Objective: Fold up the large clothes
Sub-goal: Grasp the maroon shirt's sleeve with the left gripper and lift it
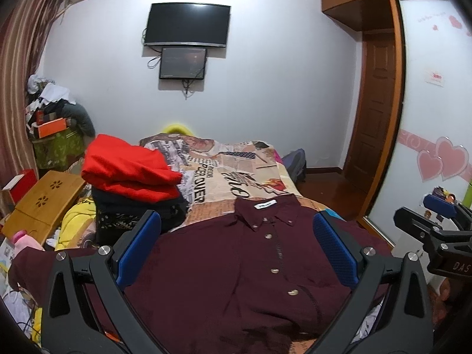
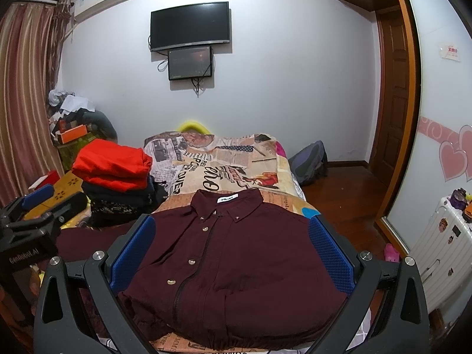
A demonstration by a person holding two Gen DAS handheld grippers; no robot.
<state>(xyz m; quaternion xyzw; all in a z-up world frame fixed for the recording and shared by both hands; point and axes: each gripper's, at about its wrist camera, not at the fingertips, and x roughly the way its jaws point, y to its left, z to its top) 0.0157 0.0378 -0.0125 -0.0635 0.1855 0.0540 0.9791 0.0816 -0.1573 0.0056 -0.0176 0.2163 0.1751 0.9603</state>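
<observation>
A: Your maroon shirt (image 2: 236,265) lies front-up on the bed (image 2: 236,159), collar (image 2: 225,203) toward the far wall, buttons (image 2: 191,262) done up, one sleeve (image 1: 32,262) trailing off to your left.

B: How will it handle?

A: Judging by the soft wrinkles, it's light, limp woven cloth. It should crease readily but sag and slide if you pinch a single layer. Take hold at the shoulder seams or the hem corners, not the buttoned placket.

B: And your tools?

A: Your left claw (image 1: 236,247) hangs above the shirt with its blue pads spread wide, holding nothing. Your right claw (image 2: 233,250) is the same: wide apart, empty, over the chest.

B: Anything close by?

A: A stack of folded clothes (image 2: 113,183), red on top, sits on the bed just left of the shirt; mind that trailing sleeve beside it.
</observation>
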